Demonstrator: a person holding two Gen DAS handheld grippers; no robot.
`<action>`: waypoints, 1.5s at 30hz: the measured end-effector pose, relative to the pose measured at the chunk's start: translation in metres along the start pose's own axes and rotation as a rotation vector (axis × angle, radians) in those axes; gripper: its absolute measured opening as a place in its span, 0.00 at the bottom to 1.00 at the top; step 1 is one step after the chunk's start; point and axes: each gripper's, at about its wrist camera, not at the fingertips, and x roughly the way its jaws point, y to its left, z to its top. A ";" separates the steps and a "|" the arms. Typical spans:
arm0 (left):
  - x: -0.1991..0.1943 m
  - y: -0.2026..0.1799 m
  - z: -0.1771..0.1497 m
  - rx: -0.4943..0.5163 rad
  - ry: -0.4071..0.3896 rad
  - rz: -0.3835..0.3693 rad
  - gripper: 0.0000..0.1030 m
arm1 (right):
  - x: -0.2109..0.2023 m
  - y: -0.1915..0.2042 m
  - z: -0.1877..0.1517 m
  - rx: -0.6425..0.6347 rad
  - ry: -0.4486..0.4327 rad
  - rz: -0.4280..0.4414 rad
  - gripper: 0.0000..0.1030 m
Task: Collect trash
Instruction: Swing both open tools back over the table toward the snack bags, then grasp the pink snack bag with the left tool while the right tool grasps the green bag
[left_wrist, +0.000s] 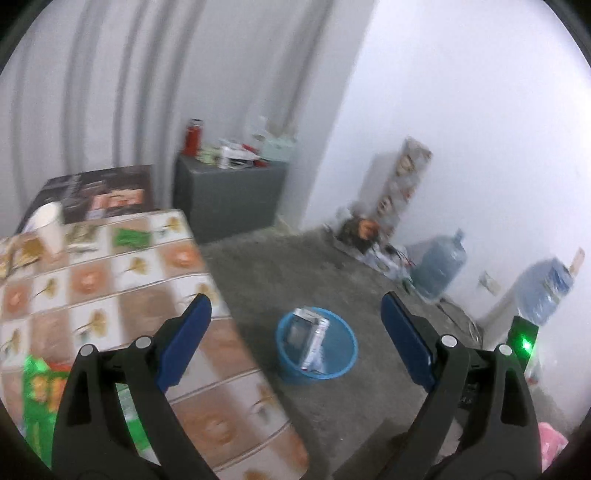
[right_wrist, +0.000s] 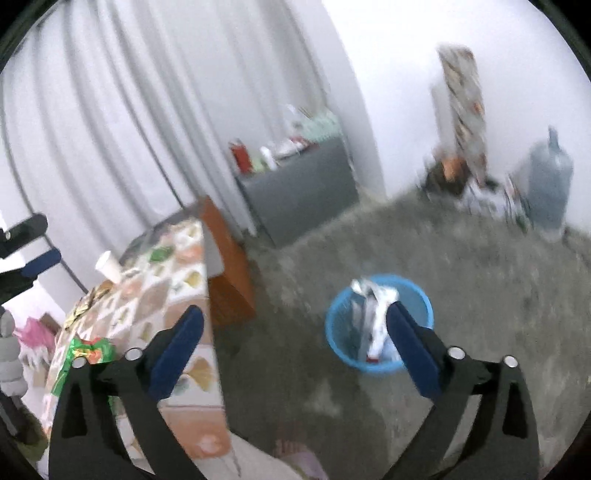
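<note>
Between pickups: left gripper (left_wrist: 296, 309) and right gripper (right_wrist: 295, 320) both wide, empty. Round blue plastic basket (right_wrist: 338, 343) on floor holds wrappers. Next: green foil snack packet (right_wrist: 90, 352) on patterned surface (left_wrist: 122, 295).

Illumination is soft, diffuse and cool, with no hard shadows. The white wall (left_wrist: 461, 122) is overexposed to a hazy glare at the right of both views. Motion blur smears the whole scene: the patterned desk (left_wrist: 122, 280), the floor (right_wrist: 480, 295) and the far clutter lack crisp edges, most strongly in the right wrist view. The near fingers (left_wrist: 406, 339) stay comparatively sharp. Fisheye distortion bows the curtain (right_wrist: 110, 129) folds, and a dark vignette rings each frame. A green indicator light (left_wrist: 525, 345) blooms at the right.
</note>
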 end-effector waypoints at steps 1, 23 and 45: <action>-0.014 0.013 -0.004 -0.023 -0.009 0.010 0.86 | -0.001 0.014 0.000 -0.035 -0.001 -0.012 0.94; -0.254 0.194 -0.167 -0.415 -0.184 0.537 0.86 | 0.044 0.169 -0.045 -0.066 0.472 0.569 0.91; -0.118 0.233 -0.208 -0.352 0.344 0.654 0.58 | 0.134 0.218 -0.090 0.028 0.833 0.589 0.84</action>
